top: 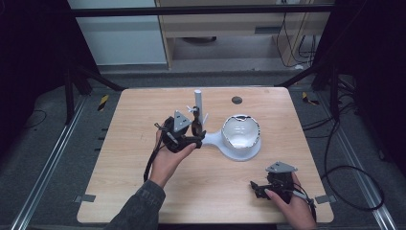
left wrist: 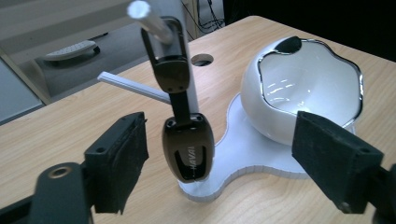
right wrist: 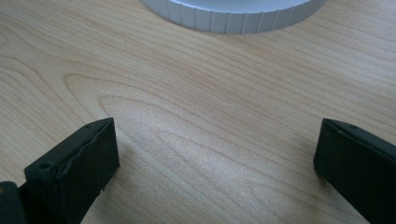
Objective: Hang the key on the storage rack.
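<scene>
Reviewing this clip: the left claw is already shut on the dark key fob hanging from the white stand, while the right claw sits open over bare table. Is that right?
Not quite. The left claw is open: in the left gripper view its jaws stand wide on either side of the dark key fob, touching nothing. The fob does hang from the white stand, and the right claw is open over bare table.

White bowl (left wrist: 299, 88), dark brown key fob (left wrist: 188, 147), light woodgrain table (right wrist: 196, 116).
</scene>
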A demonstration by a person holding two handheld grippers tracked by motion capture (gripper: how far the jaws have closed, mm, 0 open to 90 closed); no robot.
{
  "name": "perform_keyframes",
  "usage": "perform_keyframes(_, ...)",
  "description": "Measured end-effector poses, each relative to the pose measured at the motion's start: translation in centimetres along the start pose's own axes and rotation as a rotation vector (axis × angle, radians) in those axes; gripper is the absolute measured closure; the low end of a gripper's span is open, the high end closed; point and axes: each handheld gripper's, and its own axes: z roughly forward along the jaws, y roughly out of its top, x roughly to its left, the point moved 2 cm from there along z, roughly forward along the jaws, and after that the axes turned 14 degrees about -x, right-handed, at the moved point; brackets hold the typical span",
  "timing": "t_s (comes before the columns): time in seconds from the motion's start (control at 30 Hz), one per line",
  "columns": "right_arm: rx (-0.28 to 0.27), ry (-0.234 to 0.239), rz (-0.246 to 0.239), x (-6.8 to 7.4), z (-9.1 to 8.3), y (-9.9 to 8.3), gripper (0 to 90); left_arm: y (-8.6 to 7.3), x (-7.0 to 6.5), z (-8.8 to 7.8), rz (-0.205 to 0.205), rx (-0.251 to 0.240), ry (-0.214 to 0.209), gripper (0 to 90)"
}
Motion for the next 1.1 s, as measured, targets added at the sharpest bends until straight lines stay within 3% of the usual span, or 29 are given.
perform_keyframes(0.2,0.0,0.0,0.0,0.0,0.0,0.0,0.4,-0.3,-0.9,-0.6,0.056,0.027,-0.023,13.3)
perform_keyframes(0.57,0.0,0.0,0.0,0.0,0.0,0.0,0.3,-1.5,-2.2,-1.8,0.109,0.079,-0.075,10.5)
perform_keyframes(1.1,-0.001,-0.004,0.0,0.0,0.0,0.0,0.3,-3.2,-3.5,-4.0,0.123,0.11,-0.131,6.7)
